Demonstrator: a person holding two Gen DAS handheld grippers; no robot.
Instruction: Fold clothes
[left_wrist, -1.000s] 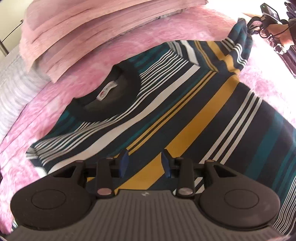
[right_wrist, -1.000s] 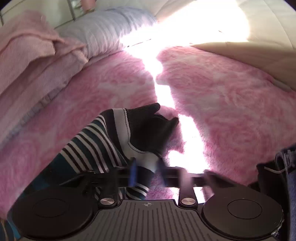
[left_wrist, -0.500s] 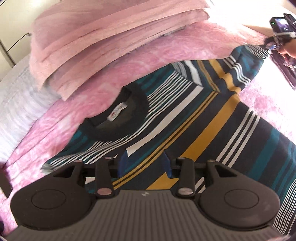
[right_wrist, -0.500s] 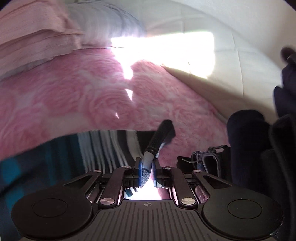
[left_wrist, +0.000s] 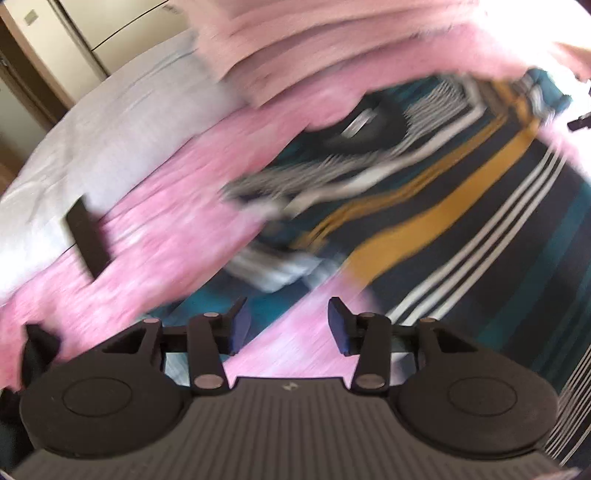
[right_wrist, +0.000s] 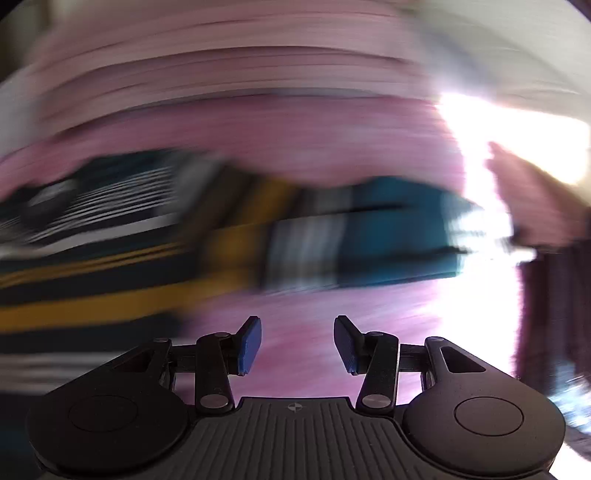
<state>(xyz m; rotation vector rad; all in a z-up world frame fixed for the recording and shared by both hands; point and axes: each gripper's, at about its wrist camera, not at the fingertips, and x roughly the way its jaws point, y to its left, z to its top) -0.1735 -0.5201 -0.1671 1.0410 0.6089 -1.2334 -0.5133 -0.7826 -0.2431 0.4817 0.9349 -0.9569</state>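
A striped sweater (left_wrist: 461, 206) in dark navy, teal, white and mustard lies spread on a fluffy pink blanket (left_wrist: 155, 236), its black collar (left_wrist: 373, 125) toward the far side. My left gripper (left_wrist: 286, 325) hangs over the pink blanket beside the sweater's near-left sleeve; its jaws are opening and hold nothing. In the blurred right wrist view the sweater (right_wrist: 110, 258) stretches across the left, with one sleeve (right_wrist: 388, 236) lying out to the right. My right gripper (right_wrist: 297, 343) is over bare pink blanket in front of that sleeve, jaws opening and empty.
Folded pink blankets (left_wrist: 332, 40) are stacked beyond the sweater. A grey-white pillow (left_wrist: 122, 122) lies at the left with a dark flat object (left_wrist: 86, 240) beside it. Bright sunlight (right_wrist: 491, 173) crosses the bed at the right. Dark clothing (right_wrist: 554, 314) sits at the right edge.
My right gripper has let go of the sleeve cuff and swung back toward the sweater. My left gripper has slid off the sweater's body to its left edge, opening a little wider.
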